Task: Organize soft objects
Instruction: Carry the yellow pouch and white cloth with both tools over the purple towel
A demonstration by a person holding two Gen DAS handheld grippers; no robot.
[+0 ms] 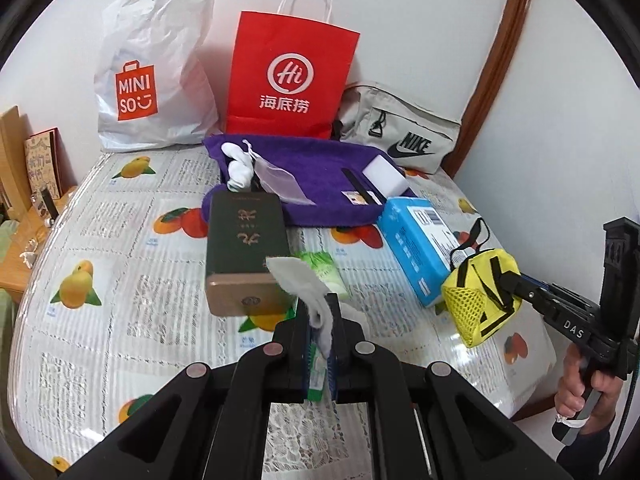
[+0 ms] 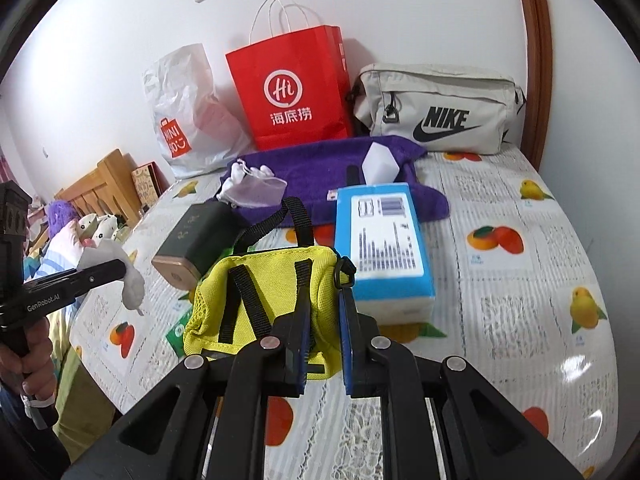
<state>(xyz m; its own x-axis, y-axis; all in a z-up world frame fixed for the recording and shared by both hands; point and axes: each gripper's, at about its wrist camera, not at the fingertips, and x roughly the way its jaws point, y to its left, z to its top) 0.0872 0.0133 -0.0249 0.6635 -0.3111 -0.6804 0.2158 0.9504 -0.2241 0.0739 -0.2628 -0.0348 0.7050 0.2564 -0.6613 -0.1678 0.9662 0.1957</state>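
The left gripper (image 1: 324, 320) was clamped on a white cloth (image 1: 304, 284), which stuck up and leftward out of its jaws above the near middle of the fruit-print table cover (image 1: 120, 240). To the right, the right gripper (image 2: 325, 312) pinched the edge of a yellow mesh pouch (image 2: 264, 300) with black straps, lifted just near the blue tissue pack (image 2: 380, 240). Under the cloth lay a small green packet (image 1: 324, 272), partly hidden. Just beyond it sat a dark green box (image 1: 246, 240) with a bronze end, left of the tissue pack. Farther back a purple towel (image 1: 320, 164) was spread out, carrying a sheer drawstring bag (image 1: 276, 184) and bunched white fabric (image 1: 238, 168) on its left and a white sponge block (image 1: 384, 176) on its right. Against the far wall stood a white Miniso bag (image 1: 152, 76) at left, a red paper bag (image 1: 288, 80) in the middle and a grey Nike bag (image 1: 400, 132) at right.
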